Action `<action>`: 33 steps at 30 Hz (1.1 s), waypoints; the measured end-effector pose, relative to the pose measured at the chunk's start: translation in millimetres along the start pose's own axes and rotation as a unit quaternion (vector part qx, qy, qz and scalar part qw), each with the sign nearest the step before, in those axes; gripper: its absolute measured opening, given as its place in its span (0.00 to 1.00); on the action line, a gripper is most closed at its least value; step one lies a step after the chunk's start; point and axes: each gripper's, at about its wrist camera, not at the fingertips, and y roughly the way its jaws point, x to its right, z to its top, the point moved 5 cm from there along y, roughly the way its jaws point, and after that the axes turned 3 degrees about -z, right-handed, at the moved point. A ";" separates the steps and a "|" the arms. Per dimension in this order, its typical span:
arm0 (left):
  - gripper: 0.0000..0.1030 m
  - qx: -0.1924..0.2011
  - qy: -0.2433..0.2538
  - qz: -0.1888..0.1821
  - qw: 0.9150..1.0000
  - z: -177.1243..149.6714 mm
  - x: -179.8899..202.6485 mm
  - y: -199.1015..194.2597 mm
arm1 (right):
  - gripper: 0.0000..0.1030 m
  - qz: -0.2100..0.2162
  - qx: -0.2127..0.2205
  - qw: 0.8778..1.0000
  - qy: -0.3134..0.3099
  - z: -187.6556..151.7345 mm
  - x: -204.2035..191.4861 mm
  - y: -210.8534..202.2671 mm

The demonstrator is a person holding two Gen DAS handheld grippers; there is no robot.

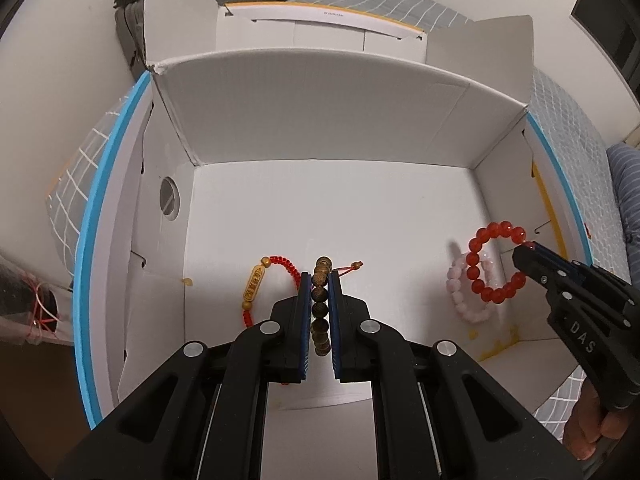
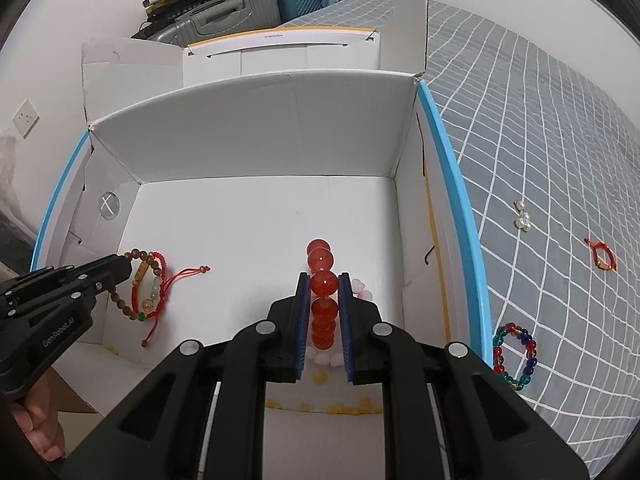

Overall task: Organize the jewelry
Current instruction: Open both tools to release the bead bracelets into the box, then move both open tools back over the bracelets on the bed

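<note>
Both grippers hang inside an open white box [image 1: 320,208] [image 2: 260,208]. My left gripper [image 1: 321,280] is shut on a brown wooden bead bracelet [image 1: 321,300], also seen from the side in the right wrist view as the brown bracelet [image 2: 120,294] held by the left gripper [image 2: 126,266]. Under it on the box floor lies a red cord bracelet with a gold charm [image 1: 256,284] [image 2: 150,292]. My right gripper [image 2: 323,280] is shut on a red bead bracelet [image 2: 323,292] [image 1: 496,264], above a pale pink bead bracelet [image 1: 464,292] [image 2: 362,290].
The box stands on a grey checked bedspread [image 2: 540,160]. On the bedspread to the right lie a multicoloured bead bracelet [image 2: 514,354], a small red cord bracelet [image 2: 602,256] and pearl earrings [image 2: 522,216]. A hand [image 2: 38,432] holds the left tool. Suitcases [image 2: 232,12] stand behind.
</note>
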 end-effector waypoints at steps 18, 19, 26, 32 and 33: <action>0.63 0.040 -0.010 0.012 0.999 6.5 -2.8 -27.6 | 0.51 -0.002 0.041 0.999 -0.003 4.1 4.0 -26.5; 0.65 0.046 -0.010 0.016 0.999 7.6 -2.6 -31.2 | 0.54 0.000 0.044 0.999 -0.002 4.6 4.3 -28.5; 0.85 0.080 -0.010 0.023 0.997 16.8 4.7 -49.5 | 0.76 0.001 0.065 0.998 -0.007 7.2 3.8 -43.6; 0.94 0.112 -0.010 0.028 0.993 22.1 14.1 -67.0 | 0.91 -0.009 0.087 0.996 0.001 11.6 19.8 -55.9; 0.94 0.113 -0.010 0.028 0.993 22.6 15.8 -68.1 | 0.92 -0.010 0.088 0.996 0.003 11.9 24.0 -58.0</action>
